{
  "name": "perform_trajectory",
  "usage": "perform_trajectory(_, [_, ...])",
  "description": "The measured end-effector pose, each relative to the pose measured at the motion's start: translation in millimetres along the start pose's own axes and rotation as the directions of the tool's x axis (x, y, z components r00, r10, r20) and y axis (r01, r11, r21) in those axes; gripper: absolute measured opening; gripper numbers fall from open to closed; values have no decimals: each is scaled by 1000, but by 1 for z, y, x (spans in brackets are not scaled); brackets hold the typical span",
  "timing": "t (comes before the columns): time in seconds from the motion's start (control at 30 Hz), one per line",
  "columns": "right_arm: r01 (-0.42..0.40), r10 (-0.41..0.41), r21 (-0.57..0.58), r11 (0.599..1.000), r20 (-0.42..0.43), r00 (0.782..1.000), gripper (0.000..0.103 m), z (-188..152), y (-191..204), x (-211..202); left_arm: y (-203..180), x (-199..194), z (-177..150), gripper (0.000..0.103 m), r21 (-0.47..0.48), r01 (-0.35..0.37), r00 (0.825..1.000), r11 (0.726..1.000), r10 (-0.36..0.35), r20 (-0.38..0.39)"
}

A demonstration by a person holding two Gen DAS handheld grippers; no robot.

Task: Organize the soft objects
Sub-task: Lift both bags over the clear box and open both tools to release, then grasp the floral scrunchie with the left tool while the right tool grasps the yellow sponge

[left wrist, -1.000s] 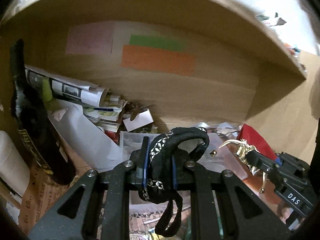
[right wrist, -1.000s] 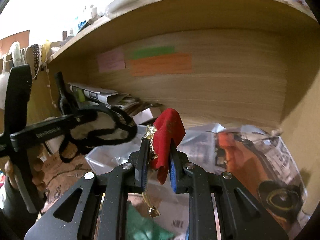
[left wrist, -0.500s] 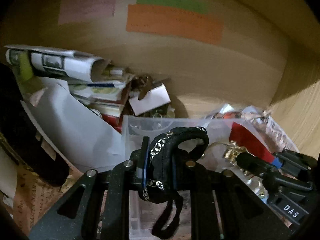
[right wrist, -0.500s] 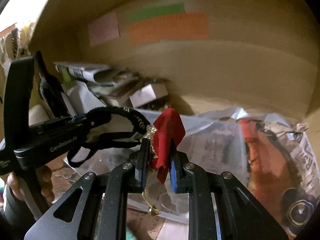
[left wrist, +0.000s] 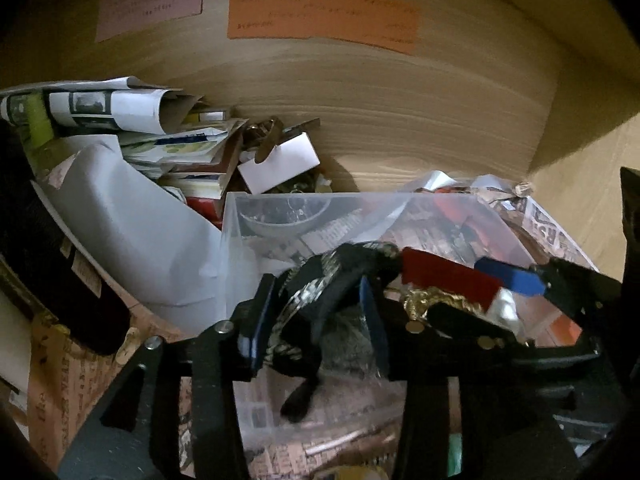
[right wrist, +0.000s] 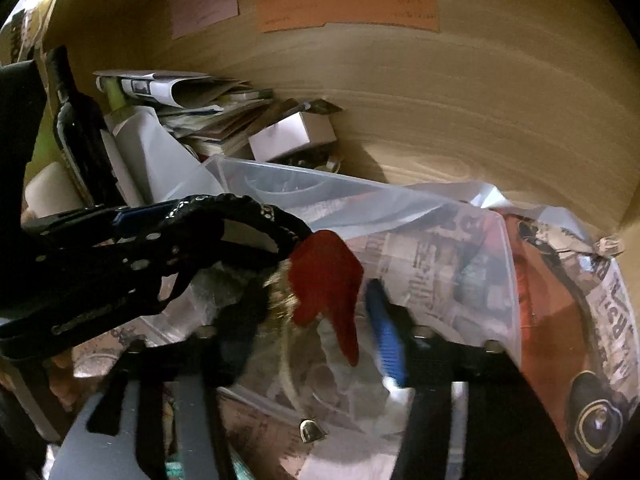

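Observation:
A clear plastic bin sits on the wooden shelf; it also shows in the right wrist view. My left gripper has spread its jaws over the bin, and the black studded strap hangs loosely between them. The strap also shows in the right wrist view. My right gripper has spread jaws too, and the red cloth with gold trim sags between them above the bin. The red cloth shows in the left wrist view at the right.
Rolled newspapers and booklets pile up at the back left with a small white box. A dark bottle stands at the left. A crumpled bag with newspaper lies at the right. Coloured notes stick to the back wall.
Both grippers moved deeper into the shelf and over the clear bin. Both have opened their jaws, so the strap and the red cloth hang loose instead of being pinched.

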State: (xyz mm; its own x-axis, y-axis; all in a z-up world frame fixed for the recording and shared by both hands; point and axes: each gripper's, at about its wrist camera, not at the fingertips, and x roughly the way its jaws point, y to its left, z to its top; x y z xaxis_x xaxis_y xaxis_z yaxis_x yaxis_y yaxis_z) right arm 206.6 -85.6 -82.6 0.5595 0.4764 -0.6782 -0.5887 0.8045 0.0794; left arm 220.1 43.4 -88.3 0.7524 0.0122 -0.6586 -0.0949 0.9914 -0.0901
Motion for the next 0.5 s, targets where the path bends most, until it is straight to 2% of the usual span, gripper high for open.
perform_trajectory(0.13, [1, -1, -14, 1000, 21, 1000, 56, 0, 2, -15, 3, -21, -4, 53, -2, 23, 999, 1000, -23, 24])
perform_trajectory(0.27, [3, -2, -20, 1000, 72, 997, 63, -1, 5, -38, 6, -52, -6, 59, 11, 36, 996, 999, -37, 77])
perform_trajectory(0.5, [-12, 16, -24, 1000, 181, 983, 72, -10, 14, -89, 9, -105, -19, 83, 31, 36, 985, 999, -41, 167])
